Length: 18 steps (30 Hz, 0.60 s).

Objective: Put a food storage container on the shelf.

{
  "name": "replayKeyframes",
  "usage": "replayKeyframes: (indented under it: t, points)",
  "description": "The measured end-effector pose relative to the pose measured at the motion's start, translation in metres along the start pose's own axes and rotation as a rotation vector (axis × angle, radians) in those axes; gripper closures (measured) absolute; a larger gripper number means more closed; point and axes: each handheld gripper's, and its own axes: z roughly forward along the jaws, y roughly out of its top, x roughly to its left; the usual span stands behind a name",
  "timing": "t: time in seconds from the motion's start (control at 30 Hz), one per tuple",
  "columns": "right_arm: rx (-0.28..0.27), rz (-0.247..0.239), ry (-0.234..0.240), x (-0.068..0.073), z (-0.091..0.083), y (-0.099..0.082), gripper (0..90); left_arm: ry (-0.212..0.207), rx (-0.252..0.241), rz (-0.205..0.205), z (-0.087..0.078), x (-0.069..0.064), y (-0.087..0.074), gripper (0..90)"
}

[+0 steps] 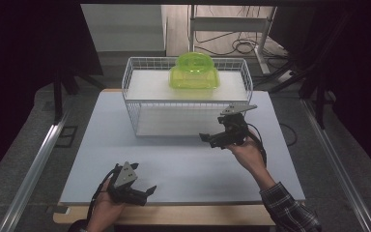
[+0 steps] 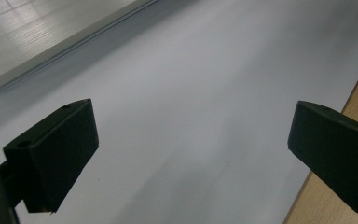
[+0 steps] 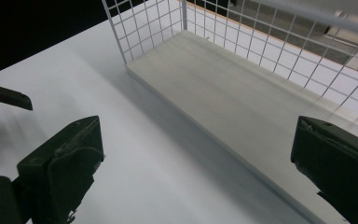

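A white wire rack [image 1: 134, 77] with two pale shelf boards stands at the back of the table. On its upper board sits a translucent lime-green plastic container [image 1: 193, 72]. My right gripper [image 1: 210, 140] hovers open just in front of the rack's lower board [image 3: 242, 93], with nothing between its jaws [image 3: 198, 130]. My left gripper [image 1: 147, 192] rests open near the table's front edge, low over the white mat, also with nothing in it [image 2: 193, 116]. A corner of the lower board [image 2: 37, 42] shows at the upper left of the left gripper view.
The white mat [image 1: 174, 164] covers the table; bare wood [image 2: 349, 116] shows along the front edge. The rack's wire mesh wall [image 3: 144, 23] rises at the lower board's end. One jaw of the left gripper [image 3: 11, 98] appears at the left of the right gripper view.
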Motion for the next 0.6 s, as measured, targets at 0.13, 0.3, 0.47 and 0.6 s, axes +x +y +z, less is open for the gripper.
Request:
replayKeyframes:
  t: [0.13,0.3,0.47,0.6]
  points:
    - [-0.002,-0.003,-0.004,-0.001,0.003,-0.011,2.5,0.0,0.002,0.001,0.0,0.0,0.0,1.5]
    - [0.002,-0.003,-0.016,-0.003,0.006,-0.025,1.9,0.0,0.004,0.002,0.0,0.0,0.0,1.4]
    - [0.004,0.006,-0.033,-0.005,0.005,-0.038,1.9,0.0,0.004,0.003,0.001,0.0,0.0,1.4]
    - [0.0,0.005,-0.049,-0.005,0.003,-0.047,1.9,0.0,0.006,0.004,0.001,-0.001,0.0,1.4]
